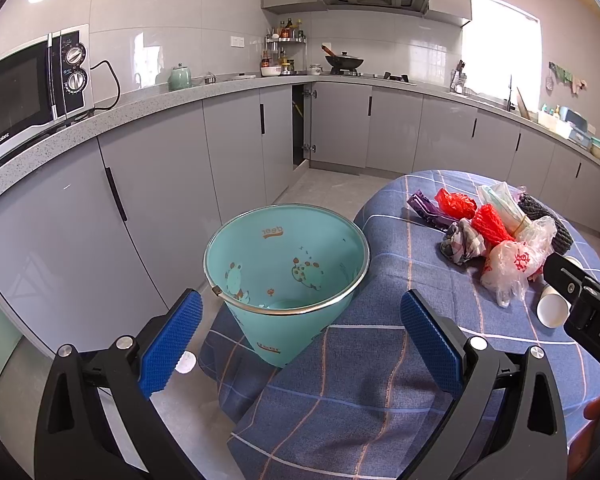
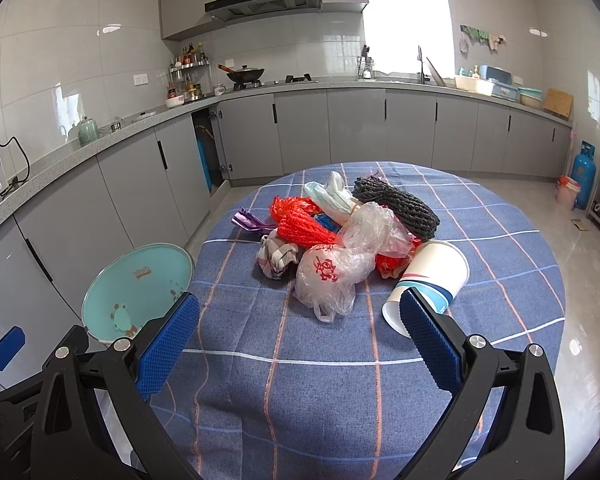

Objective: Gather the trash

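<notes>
We see a blue table point(image 2: 340, 380) cloth checked with white and orange lines beneath the right claw point(image 2: 300, 332), whose pads are blue on black. Ahead of it lie red net bags point(image 2: 304, 226), a clear bag point(image 2: 332, 272) printed red, a dark grey bundle point(image 2: 400, 204) and a white cup point(image 2: 432, 276) striped blue. Left stands a mint bucket point(image 2: 140, 284) with cartoon frogs.

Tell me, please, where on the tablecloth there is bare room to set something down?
The near half of the blue checked tablecloth is bare, from the right claw up to the clear plastic bag and tipped paper cup. The far right side beyond the black mesh bundle is also free. The middle is crowded with bags.
</notes>
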`<state>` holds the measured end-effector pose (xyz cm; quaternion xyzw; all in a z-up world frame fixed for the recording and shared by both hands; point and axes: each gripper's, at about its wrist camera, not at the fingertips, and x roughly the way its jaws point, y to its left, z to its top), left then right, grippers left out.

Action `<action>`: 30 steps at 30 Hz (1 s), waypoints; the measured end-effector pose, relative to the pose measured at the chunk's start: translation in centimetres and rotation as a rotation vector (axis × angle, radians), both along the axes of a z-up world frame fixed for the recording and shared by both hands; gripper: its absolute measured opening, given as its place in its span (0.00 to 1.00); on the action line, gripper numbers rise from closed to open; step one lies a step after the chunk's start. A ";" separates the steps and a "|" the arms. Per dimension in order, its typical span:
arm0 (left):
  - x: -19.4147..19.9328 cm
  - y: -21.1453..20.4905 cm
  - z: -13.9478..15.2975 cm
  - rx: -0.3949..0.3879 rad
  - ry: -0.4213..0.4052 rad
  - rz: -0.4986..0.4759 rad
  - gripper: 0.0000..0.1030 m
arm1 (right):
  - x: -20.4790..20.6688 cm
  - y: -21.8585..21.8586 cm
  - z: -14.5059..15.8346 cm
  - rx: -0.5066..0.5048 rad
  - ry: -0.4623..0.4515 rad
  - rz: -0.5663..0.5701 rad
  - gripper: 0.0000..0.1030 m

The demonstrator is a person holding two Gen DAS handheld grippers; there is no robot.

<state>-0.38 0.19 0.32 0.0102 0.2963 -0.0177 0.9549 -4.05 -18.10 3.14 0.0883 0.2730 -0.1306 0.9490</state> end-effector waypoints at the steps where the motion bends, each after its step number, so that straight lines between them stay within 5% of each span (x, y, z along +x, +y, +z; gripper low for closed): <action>1: 0.0 0.0 0.0 0.000 0.000 0.000 0.95 | 0.0 0.0 0.0 0.000 -0.001 0.000 0.96; 30: 0.0 0.3 0.3 -0.006 -0.003 0.003 0.95 | 0.0 0.0 0.1 0.006 0.003 0.003 0.96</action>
